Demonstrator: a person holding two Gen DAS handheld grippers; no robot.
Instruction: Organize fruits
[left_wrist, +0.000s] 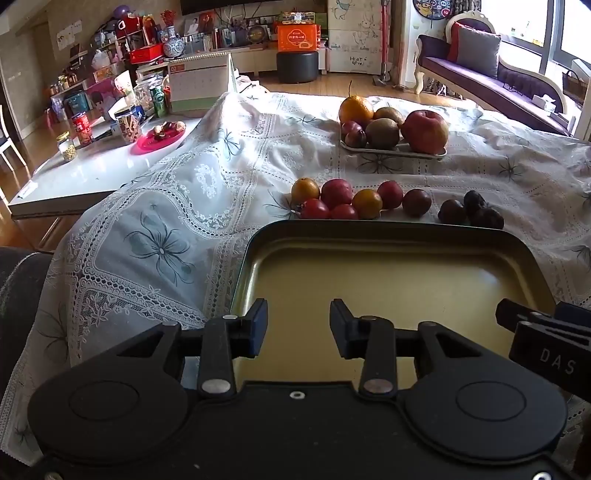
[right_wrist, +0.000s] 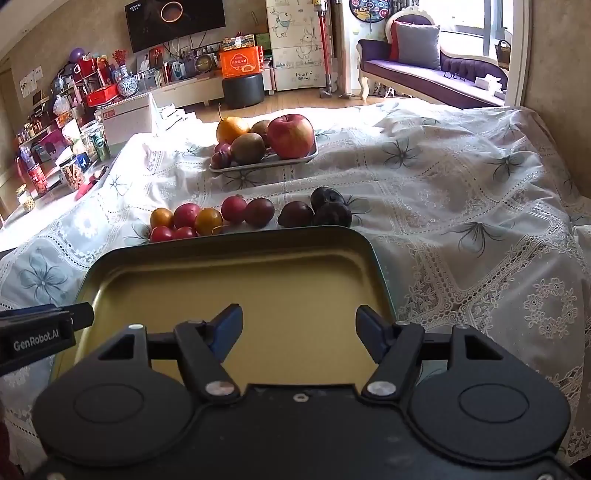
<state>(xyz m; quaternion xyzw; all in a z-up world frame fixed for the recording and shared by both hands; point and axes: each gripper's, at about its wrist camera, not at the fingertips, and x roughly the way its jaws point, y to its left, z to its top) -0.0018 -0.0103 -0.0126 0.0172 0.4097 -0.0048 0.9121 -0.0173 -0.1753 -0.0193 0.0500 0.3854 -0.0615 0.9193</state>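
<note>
A: How far along?
B: Barely begun. The near tin tray is empty; small fruits sit loose beyond it.
A: Grippers?
B: Left gripper and right gripper both released, holding nothing.

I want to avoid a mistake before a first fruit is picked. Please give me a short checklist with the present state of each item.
1. Left hand-held gripper open and holding nothing: ok.
2. Right hand-held gripper open and holding nothing: ok.
3. Gold tin tray has no fruit in it: ok.
4. Row of small fruits lies unblocked on the cloth beyond the tray: ok.
5. Dark fruits apart from each other: not ok, they touch.
6. Fruit softness: cannot tell.
</note>
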